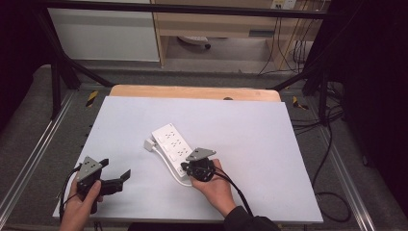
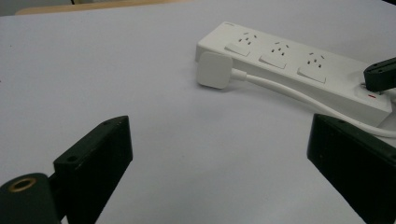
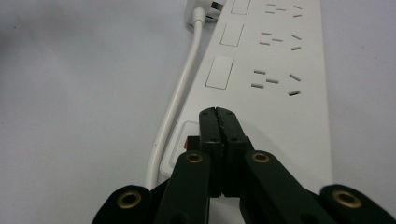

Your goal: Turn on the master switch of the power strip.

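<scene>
Right gripper (image 3: 218,116) clamped shut, tips pressing the power strip (image 3: 275,88) switch end; rigid, light, slippery plastic, so it'll slide unless braced along its sides

**Camera placement: one overhead, two gripper-mounted**

The high view looks forward and down from above the person's side, taking in the whole table (image 1: 144,120) and the floor beyond it. The left gripper view sits low near the tabletop, looking across it toward the power strip (image 2: 299,70) from some way off. The right gripper view rides close above the same power strip (image 3: 271,70), looking along its length. All three views share the strip and its white cable (image 1: 166,166).
</scene>
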The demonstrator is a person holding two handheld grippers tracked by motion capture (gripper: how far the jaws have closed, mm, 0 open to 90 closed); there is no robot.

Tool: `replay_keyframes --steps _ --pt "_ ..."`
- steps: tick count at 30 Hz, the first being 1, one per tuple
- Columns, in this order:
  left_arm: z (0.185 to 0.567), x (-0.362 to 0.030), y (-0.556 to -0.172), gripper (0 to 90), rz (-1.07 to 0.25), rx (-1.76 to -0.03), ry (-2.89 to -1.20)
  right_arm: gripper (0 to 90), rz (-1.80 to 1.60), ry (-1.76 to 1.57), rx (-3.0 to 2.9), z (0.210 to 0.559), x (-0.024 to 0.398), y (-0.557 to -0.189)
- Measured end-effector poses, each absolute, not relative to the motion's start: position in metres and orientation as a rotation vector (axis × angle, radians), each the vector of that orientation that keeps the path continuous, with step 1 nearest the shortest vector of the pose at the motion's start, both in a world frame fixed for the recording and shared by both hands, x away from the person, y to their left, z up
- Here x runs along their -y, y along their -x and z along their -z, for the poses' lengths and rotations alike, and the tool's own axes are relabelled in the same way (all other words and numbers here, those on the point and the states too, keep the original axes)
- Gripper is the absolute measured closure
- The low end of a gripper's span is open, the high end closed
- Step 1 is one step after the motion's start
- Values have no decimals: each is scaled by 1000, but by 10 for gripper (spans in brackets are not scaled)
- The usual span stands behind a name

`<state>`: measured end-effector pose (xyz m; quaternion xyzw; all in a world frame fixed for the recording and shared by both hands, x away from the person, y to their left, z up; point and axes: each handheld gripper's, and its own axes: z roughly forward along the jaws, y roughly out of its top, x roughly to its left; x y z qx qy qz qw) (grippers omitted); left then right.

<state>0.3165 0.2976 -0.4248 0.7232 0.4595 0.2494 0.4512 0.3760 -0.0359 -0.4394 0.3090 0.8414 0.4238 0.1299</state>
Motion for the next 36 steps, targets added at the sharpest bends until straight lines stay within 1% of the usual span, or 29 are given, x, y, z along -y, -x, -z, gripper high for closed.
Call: replay_keyframes --steps 27,36 --pt "425 -298 -316 67 -618 -1135 -1786 900 -1319 -905 -2427 436 35 -378" --pt "424 -299 -316 67 -617 -1136 -1782 900 -1368 -949 -2386 432 41 -383"
